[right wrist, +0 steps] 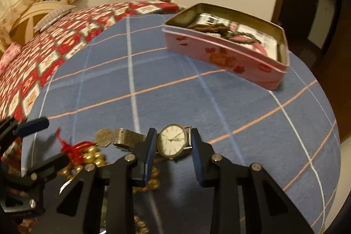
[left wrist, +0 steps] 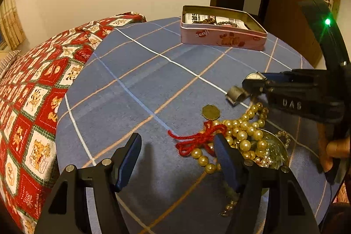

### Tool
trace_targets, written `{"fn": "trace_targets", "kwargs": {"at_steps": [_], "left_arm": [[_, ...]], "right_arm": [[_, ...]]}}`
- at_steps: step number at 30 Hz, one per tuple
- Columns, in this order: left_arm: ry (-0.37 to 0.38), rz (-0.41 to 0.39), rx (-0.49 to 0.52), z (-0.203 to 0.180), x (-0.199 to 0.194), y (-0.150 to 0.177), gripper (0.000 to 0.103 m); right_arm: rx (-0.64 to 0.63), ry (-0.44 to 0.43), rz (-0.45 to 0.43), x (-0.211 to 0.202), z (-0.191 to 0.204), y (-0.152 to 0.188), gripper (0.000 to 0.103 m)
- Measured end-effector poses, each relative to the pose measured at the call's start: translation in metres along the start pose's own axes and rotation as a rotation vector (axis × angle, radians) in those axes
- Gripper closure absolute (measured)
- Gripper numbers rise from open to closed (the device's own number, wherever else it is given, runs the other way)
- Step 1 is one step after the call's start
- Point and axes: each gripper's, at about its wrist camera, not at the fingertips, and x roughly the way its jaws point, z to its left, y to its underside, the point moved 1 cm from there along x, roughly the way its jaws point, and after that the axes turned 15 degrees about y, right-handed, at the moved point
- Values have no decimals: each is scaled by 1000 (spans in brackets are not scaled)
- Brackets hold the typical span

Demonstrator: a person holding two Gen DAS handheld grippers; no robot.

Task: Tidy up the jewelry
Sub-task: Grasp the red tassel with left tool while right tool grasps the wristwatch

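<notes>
Blue checked cloth (left wrist: 153, 71) | left jaws apart | right jaws flank round metal watch (right wrist: 172, 143)

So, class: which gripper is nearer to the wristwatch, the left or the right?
Right. The right gripper has its fingers on either side of the wristwatch. The left gripper hangs open over the pearl necklace, well short of the watch.

Blue cloth (right wrist: 219, 102) with white and orange checks; beside it a red, white and green patterned quilt (left wrist: 33, 98). On the cloth: pink tin (right wrist: 219, 56), gold pearls (left wrist: 243, 137), red yarn (left wrist: 195, 139).
</notes>
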Motion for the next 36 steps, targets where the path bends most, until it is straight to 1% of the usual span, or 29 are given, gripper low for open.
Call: {"fn": "trace_targets", "kwargs": {"at_steps": [3, 5, 7, 8, 9, 11, 12, 14, 17, 19, 20, 21, 23, 25, 29, 31, 33, 36], "left_arm": [[-18, 2, 18, -3, 6, -2, 34], [-33, 4, 30, -5, 10, -3, 34], [-27, -3, 32, -6, 11, -4, 35], [-23, -3, 34, -7, 12, -5, 37], [-17, -5, 37, -8, 13, -6, 41], [14, -2, 28, -8, 14, -8, 68], [19, 3, 20, -8, 15, -9, 73], [14, 10, 19, -8, 18, -11, 75], [10, 6, 25, -11, 19, -13, 86], [5, 2, 19, -11, 19, -14, 89], [-2, -2, 15, -11, 18, -15, 93], [-13, -6, 15, -11, 17, -16, 94], [-28, -18, 14, -9, 13, -17, 94], [-35, -37, 4, -7, 9, -20, 94], [-36, -71, 1, -7, -2, -25, 95], [-23, -104, -2, -6, -11, -28, 95], [32, -160, -32, 0, -26, -33, 95], [84, -231, -64, 8, -43, -41, 95]], "right_arm": [[31, 14, 6, 1, -10, 0, 69], [45, 14, 0, -1, -14, -1, 74], [56, 9, -12, -5, -17, -3, 79], [53, 9, -17, -7, -17, -4, 80], [48, 11, -19, -7, -17, -5, 80], [51, 10, -18, -6, -17, -6, 80], [57, 5, -16, -6, -17, -6, 80], [63, -1, -13, -5, -18, -6, 80], [77, -12, -1, -5, -22, -6, 80], [84, -19, 4, -4, -25, -5, 79], [88, -16, 4, -5, -26, -4, 78], [92, -11, 2, -5, -27, -4, 78], [110, -20, -1, -8, -31, -4, 74], [126, -26, -5, -10, -34, -4, 58], [122, -16, -15, -14, -36, -3, 57], [127, -16, -9, -14, -38, -2, 57], [137, -14, 0, -13, -42, 0, 57], [136, -10, 9, -13, -47, 4, 57]]}}
